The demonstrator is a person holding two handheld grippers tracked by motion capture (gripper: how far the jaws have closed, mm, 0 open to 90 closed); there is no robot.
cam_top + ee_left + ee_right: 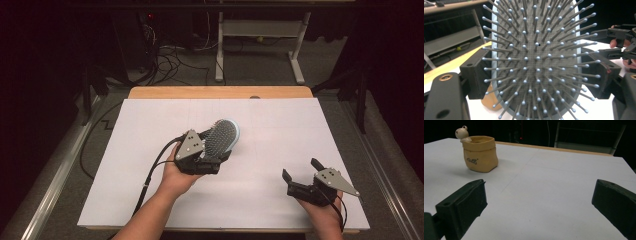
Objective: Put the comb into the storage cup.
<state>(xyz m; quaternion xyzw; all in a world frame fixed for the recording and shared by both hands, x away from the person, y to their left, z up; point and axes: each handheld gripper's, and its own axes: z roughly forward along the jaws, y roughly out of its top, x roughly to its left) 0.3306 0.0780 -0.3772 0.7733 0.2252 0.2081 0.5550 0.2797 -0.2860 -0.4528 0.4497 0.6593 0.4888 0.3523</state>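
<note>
Hairbrush [223,136], frame centre: light, rigid paddle, bristles springy; left gripper [212,150] pinching its edges. Right gripper [299,175], lower right, spread, empty.

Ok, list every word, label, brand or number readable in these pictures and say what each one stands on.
One short dark printed word on the front of the tan pot with the small bear figure at its rim: too small and blurred to read.
Hairbrush held in the left gripper: no text visible.
White table sheet and right gripper: no text visible.
</note>
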